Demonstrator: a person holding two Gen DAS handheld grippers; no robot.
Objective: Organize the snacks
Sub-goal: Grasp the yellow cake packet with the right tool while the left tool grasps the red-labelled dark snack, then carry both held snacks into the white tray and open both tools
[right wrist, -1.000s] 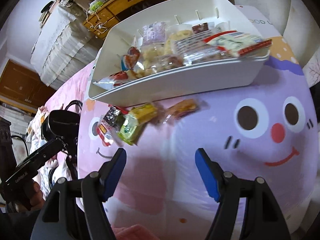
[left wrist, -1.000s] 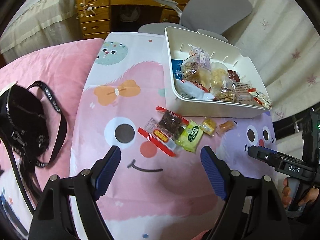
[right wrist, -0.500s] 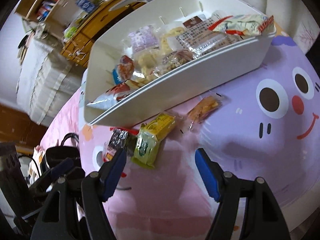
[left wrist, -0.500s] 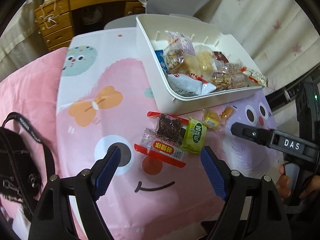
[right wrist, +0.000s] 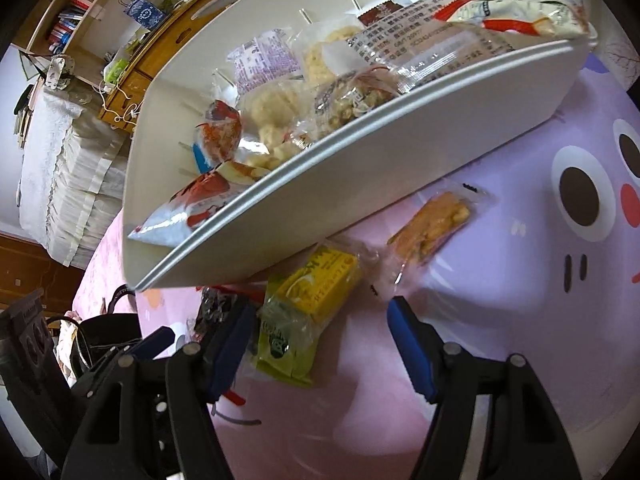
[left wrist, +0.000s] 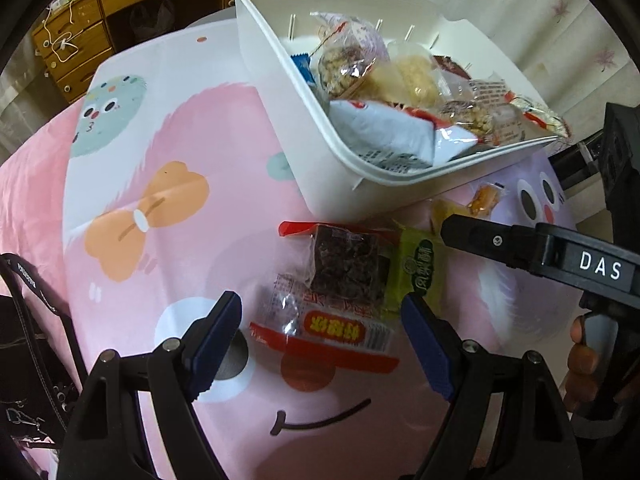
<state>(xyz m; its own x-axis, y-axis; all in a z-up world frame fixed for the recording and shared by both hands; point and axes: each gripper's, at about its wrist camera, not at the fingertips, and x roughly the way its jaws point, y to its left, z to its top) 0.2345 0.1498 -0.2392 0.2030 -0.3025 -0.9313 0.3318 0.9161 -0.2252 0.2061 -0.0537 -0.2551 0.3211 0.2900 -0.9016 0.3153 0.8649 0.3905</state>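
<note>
A white bin (left wrist: 320, 152) full of wrapped snacks stands on a cartoon-print cloth. Loose packets lie in front of it: a dark cake in a red-edged wrapper (left wrist: 344, 264), a red-label packet (left wrist: 332, 332), a green packet (left wrist: 420, 276), a small yellow one (left wrist: 444, 212) and an orange snack (left wrist: 486, 200). My left gripper (left wrist: 320, 332) is open just above the red-label packet, which lies between its fingertips. My right gripper (right wrist: 320, 340) hangs over the green packet (right wrist: 288, 344); its jaws are closing, and the pads stand clear of the wrapper. The yellow packet (right wrist: 324, 280) and the orange snack (right wrist: 432, 224) lie just beyond.
A black camera bag (left wrist: 24, 340) with a strap lies at the left on pink bedding. A wooden desk (left wrist: 80, 40) stands behind the table, and a white-covered bed (right wrist: 60, 160) is farther back. A hand (left wrist: 580, 360) holds the right gripper's handle (left wrist: 540, 252).
Both grippers have come down and closer to the loose packets, rolling as they went. The right jaws have narrowed a little. The snacks and the bin have not moved.
</note>
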